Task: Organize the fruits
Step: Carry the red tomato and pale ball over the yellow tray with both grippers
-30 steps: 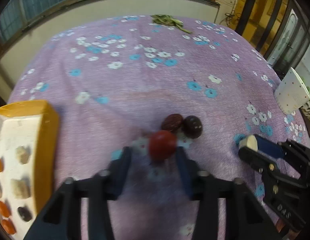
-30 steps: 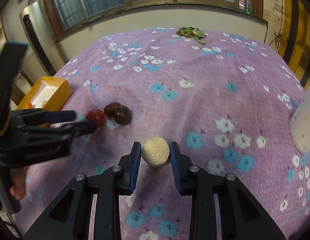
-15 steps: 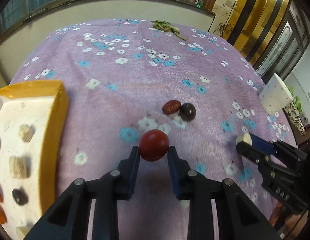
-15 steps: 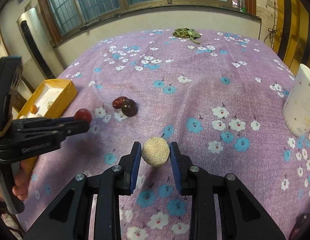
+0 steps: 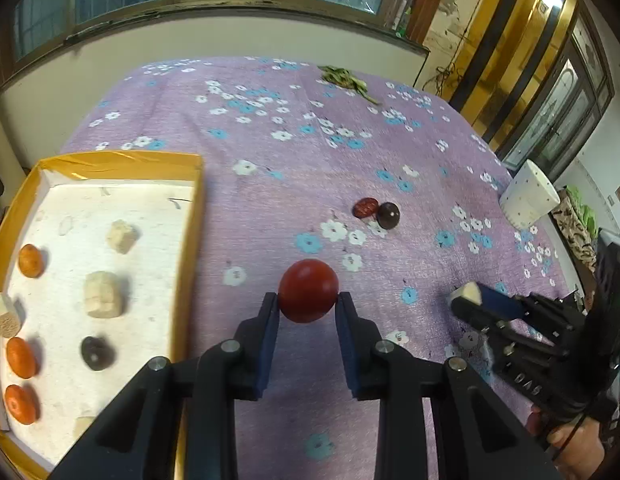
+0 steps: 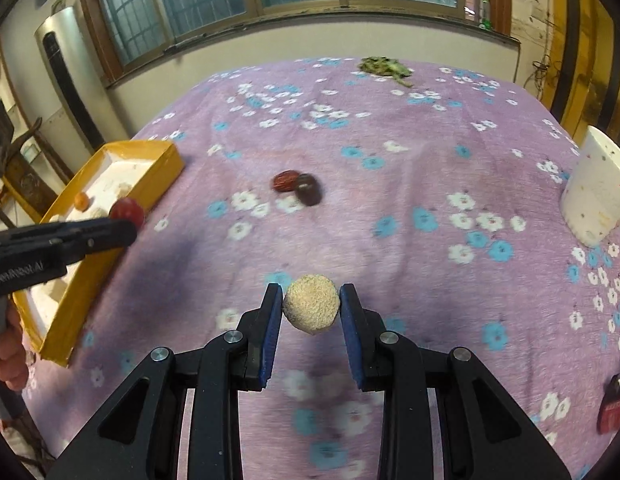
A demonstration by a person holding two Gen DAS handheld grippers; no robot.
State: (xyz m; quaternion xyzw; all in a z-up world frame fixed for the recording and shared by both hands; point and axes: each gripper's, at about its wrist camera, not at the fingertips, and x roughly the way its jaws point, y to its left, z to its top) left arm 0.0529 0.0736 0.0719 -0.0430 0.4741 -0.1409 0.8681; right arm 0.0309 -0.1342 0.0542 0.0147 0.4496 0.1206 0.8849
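round red fruit [image 5: 308, 290] nearer yellow tray [image 5: 189, 216]

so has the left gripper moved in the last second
Yes: the left gripper, shut on the red fruit, has moved away from the two dark fruits toward the yellow tray.

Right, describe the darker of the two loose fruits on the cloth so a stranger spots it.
On the purple flowered tablecloth, right of the yellow tray, two small fruits touch. The dark fruit is the right one: rounder, smooth and near-black, while the wrinkled red fruit is brighter.
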